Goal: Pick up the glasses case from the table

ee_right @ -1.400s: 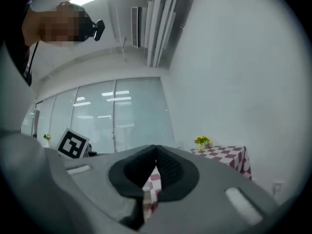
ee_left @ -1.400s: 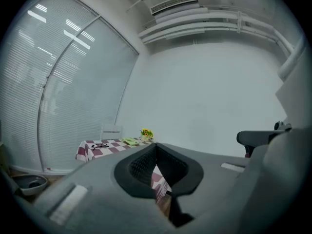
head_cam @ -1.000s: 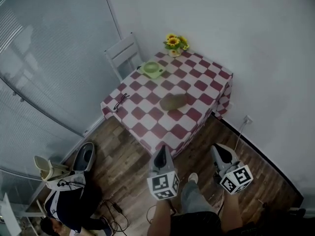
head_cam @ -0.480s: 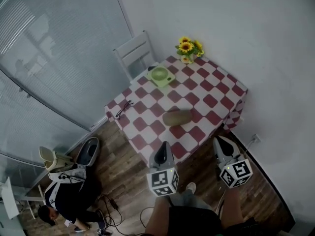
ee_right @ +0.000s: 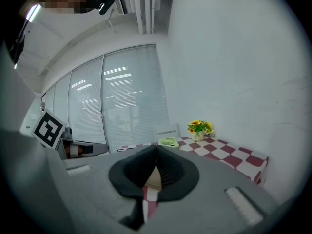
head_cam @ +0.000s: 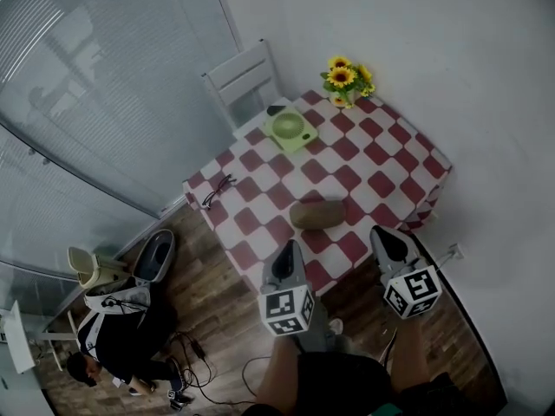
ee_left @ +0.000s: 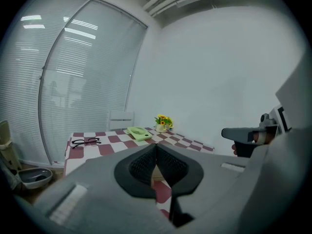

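The square surface (head_cam: 381,159) stands in the corner of the room. A cloth of red and white checks covers it and hangs over its edges. A white chair (head_cam: 245,83) is pushed against its far side, next to the window blinds.

On the wooden floor (head_cam: 217,306), a person (head_cam: 117,345) crouches well apart from the surface. Near this person lies a grey tub (head_cam: 147,263); what is inside it I cannot tell.

The left tongs (head_cam: 289,245) and the right tongs (head_cam: 379,230) are held side by side over the near edge of the surface, and both point toward it. In each gripper view the two black pads are pressed together at the tips with nothing clamped between them. Only the checks and a bit of tan colour show through the narrow slit lower down.

A light green fan (head_cam: 290,130) lies on the far part of the cloth, close to the chair.

The glasses case (head_cam: 318,213) lies on its side in the near half of the surface, just beyond the tips of both tongs and between them, not touched by either. It is an oblong with rounded ends, dull tan-brown, and it is closed.

A small vase (head_cam: 345,100) stands in the far corner and holds yellow sunflowers (head_cam: 345,74) with green leaves. A pair of dark-framed glasses (head_cam: 216,189) lies by the left edge, well apart from the case.
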Motion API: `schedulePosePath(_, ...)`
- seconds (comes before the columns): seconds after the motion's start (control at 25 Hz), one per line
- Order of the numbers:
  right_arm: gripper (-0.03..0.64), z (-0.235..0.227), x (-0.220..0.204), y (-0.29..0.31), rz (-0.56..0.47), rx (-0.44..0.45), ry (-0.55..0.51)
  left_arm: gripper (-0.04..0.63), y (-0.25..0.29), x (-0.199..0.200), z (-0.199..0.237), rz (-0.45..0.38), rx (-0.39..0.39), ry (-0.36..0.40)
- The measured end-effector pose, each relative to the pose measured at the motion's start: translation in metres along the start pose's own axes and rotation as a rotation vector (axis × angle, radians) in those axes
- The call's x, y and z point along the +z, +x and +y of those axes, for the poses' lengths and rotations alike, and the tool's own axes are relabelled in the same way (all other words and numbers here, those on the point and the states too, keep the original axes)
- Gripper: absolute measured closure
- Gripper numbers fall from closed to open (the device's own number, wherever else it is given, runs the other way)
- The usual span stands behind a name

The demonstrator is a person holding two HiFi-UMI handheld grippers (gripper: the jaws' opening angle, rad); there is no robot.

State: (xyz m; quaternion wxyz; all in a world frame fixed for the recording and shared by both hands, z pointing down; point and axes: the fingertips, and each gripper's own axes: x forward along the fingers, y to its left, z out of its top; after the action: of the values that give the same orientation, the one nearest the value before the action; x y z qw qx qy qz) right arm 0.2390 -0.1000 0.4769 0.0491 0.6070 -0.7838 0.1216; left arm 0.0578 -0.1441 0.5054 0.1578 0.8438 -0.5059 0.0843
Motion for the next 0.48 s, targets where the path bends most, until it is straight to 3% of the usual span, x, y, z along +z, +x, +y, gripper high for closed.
schedulePosePath(0.24, 0.614, -0.004, 0.001, 0.049, 0.074, 0.068, -0.095, 0.588, 0.031, -0.002, 0.017, 0.025, 0.015, -0.021)
schedulePosePath(0.48, 0.613, 0.0, -0.016, 0.093, 0.23, 0.148, -0.225, 0.588, 0.049, -0.013, 0.041, 0.055, 0.038, -0.064)
